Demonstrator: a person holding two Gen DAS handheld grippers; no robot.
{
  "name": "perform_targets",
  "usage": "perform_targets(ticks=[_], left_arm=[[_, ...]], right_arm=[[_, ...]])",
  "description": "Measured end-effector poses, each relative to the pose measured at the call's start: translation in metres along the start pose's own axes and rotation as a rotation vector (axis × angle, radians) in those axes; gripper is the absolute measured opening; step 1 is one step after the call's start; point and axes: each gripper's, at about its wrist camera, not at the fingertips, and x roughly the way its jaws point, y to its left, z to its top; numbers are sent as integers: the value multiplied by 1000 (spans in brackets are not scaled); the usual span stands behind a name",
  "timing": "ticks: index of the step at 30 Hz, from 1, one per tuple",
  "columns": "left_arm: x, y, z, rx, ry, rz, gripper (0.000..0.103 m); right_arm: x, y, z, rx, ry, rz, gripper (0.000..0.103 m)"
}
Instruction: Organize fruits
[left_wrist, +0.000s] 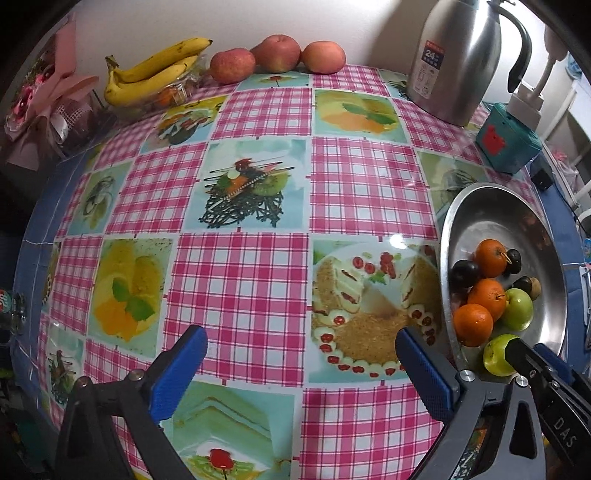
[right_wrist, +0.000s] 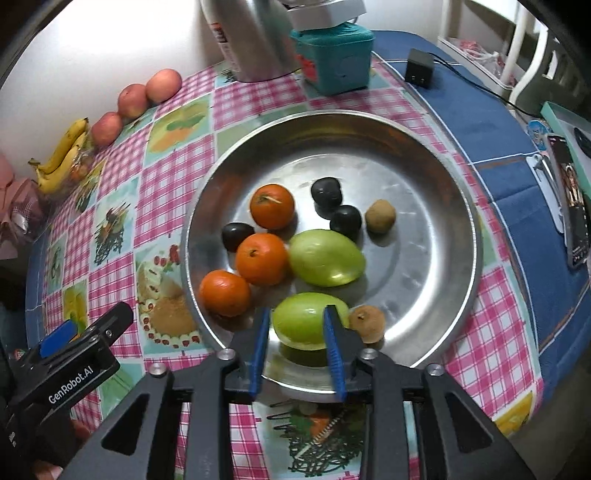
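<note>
Right gripper stands part-open around the near green oval fruit in the steel bowl, pads apparently clear; withdraw straight up. Left gripper gapes wide, empty.

Left gripper: matte black angular arms with triangular cut-outs, bright blue ribbed pads on the fingers, a round silver screw head at each finger joint. Over at three o'clock from it, the other tool's black finger carries white letters "DAS" along its side. Right gripper: same black frame, same triangular windows, slim blue textured pads edge-on, and four silver screw heads ranged across the linkage. At nine o'clock in the right wrist view, the left tool's boxy black body shows white "GenRobot.AI" lettering, with a blue pad peeking above it and a fingertip of the holding hand just below
</note>
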Motion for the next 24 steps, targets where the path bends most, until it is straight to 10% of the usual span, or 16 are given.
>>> perform_targets(ticks=[7, 24], left_arm=[[-4, 12, -4, -22, -23, -4, 103], [-46, 32, -49, 3, -75, 162, 103]], right_arm=[[-4, 6, -3, -35, -49, -21, 96], [-16, 19, -37, -82, -45, -90, 97]])
